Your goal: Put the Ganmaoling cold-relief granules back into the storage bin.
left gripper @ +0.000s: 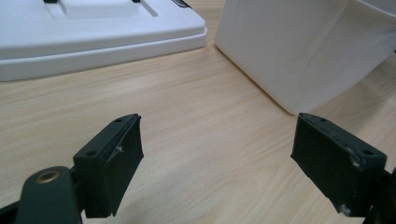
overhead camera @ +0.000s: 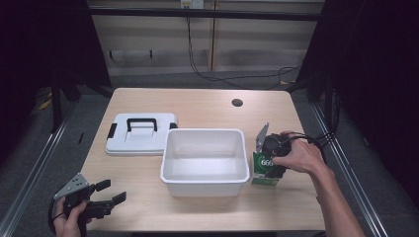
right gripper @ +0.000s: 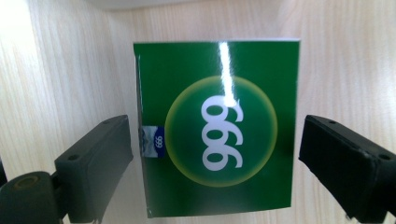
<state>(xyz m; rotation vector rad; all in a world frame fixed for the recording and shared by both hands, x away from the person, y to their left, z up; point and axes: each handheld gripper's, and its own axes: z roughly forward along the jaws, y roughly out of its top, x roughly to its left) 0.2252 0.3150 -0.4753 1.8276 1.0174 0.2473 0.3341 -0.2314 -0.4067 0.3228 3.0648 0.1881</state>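
- My right gripper (overhead camera: 273, 163) hangs over the green box (right gripper: 217, 126), jaws spread wide, one on each side of it; neither pad touches it, nothing is gripped.
- That box lies flat on the table (overhead camera: 207, 106), just beside the white tub (overhead camera: 204, 160), at the tub's 3 o'clock.
- My left gripper (overhead camera: 109, 192) sits at the tub's 8 o'clock, jaws wide apart and empty.
- The white lid (overhead camera: 141, 133) lies at the tub's 10 o'clock.

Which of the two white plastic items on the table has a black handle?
The flat white lid, left of the open white tub, which has none.
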